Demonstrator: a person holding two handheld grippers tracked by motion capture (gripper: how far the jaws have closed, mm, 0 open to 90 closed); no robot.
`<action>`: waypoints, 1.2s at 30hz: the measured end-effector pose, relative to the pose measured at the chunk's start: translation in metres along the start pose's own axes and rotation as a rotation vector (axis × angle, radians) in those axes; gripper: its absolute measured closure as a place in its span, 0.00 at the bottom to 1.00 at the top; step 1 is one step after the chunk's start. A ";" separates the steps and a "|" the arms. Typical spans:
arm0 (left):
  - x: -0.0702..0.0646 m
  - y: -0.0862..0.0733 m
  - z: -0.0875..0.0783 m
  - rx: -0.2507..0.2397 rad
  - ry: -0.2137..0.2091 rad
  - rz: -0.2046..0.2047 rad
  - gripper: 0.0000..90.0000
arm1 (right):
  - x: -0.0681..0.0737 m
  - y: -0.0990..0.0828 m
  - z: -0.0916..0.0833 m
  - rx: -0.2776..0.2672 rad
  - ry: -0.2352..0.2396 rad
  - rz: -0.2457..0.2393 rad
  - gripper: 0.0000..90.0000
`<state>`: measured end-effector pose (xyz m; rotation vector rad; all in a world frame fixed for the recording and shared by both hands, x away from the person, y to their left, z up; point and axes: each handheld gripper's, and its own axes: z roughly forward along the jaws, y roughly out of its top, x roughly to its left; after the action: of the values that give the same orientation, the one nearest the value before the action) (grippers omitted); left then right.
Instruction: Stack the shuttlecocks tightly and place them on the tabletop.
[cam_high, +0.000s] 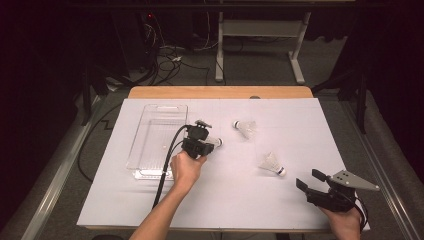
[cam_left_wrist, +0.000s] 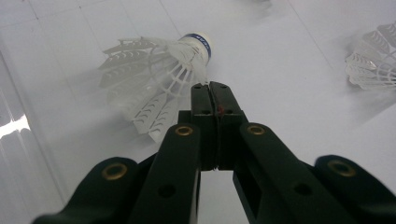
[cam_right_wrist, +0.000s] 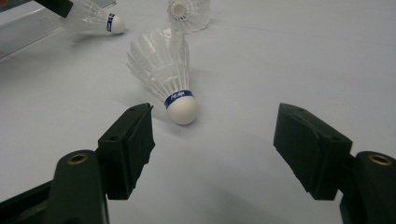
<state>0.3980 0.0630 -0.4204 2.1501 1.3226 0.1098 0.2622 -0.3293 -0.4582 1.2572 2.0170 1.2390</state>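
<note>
high view puts the right claw (cam_high: 308, 180) nearest, at the table's (cam_high: 300, 210) front right corner, jaws spread and holding nothing; it looks parked there, waiting its turn. right gripper view looks along those released jaws at a shuttlecock (cam_right_wrist: 167, 77) lying on its side just ahead, cork toward the camera, an easy next pick by my reading.

farther in, the left claw (cam_high: 206, 146) sits near mid-table beside the clear plastic bin (cam_high: 150, 120). left gripper view shows its pads clenched flat together with the feather skirt of a second shuttlecock (cam_left_wrist: 154, 70) at their tip; the jaws seem pinched on a feather edge, though whether they truly grip it i cannot tell. a thin skirt edge would explain jaws closing almost fully. this shuttlecock rests on the white sheet just right of the bin, probably headed into it.

farthest, a third shuttlecock (cam_high: 245, 127) lies alone toward the back, well apart from both claws.
</note>
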 end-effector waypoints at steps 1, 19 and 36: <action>0.000 0.000 -0.001 0.000 -0.007 0.001 0.99 | 0.000 0.000 0.000 0.000 0.000 -0.001 0.32; 0.000 -0.002 -0.017 0.000 -0.014 0.050 0.99 | 0.000 0.000 0.000 0.000 -0.002 0.000 0.32; -0.003 -0.002 -0.025 0.033 0.015 0.096 0.99 | 0.000 0.000 0.000 -0.001 -0.003 -0.001 0.32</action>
<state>0.3855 0.0723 -0.4005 2.2448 1.2377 0.1437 0.2620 -0.3292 -0.4582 1.2564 2.0143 1.2371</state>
